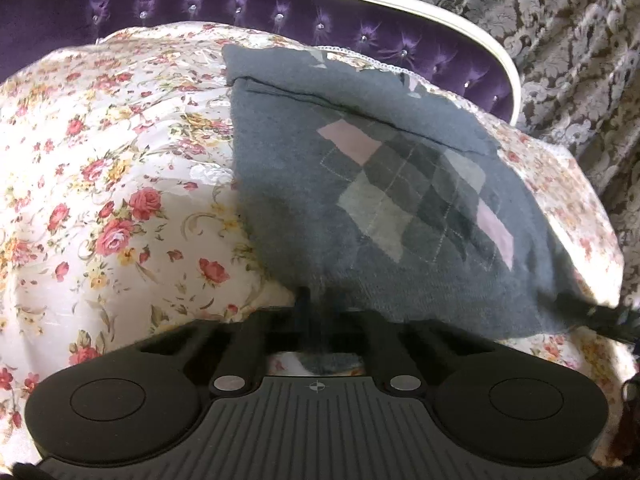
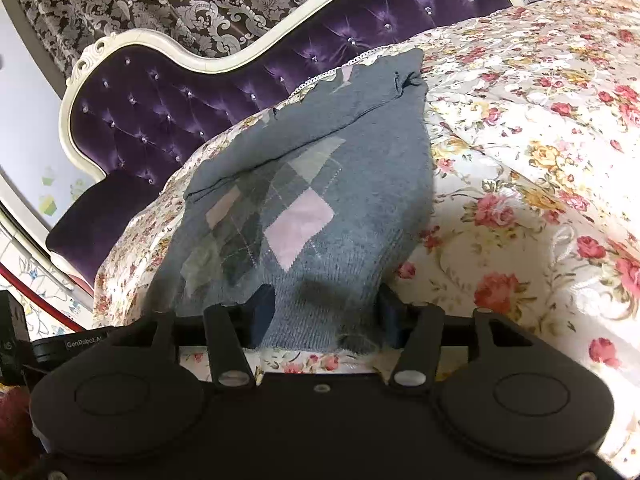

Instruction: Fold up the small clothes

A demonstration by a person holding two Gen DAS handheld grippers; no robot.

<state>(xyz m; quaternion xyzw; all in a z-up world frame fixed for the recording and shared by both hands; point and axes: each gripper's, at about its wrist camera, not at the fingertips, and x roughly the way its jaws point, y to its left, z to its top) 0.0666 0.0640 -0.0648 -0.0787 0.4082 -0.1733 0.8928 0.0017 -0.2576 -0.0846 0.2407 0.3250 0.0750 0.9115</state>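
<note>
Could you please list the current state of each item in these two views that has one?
Sweater: partly folded, lying on the bedspread, near edge lifted.
Left gripper: jaws shut on the sweater's near edge.
Right gripper: jaws open, either side of the sweater's hem.
Bedspread: spread out, rumpled.

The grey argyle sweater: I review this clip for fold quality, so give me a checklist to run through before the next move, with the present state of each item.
1. Left gripper holds the grey argyle sweater: ok, its fingers are closed on the near hem.
2. Right gripper holds the sweater: not ok, its jaws stand apart with the hem edge lying loose between them.
3. Far part already folded over: ok, a fold line crosses the sweater above the diamond pattern.
4. Sweater fully on the floral bedspread: ok.
5. Sleeves tucked in: cannot tell, they are hidden.
6. Far edge away from the purple headboard: cannot tell, it lies close to the bedspread's lace edge.
</note>
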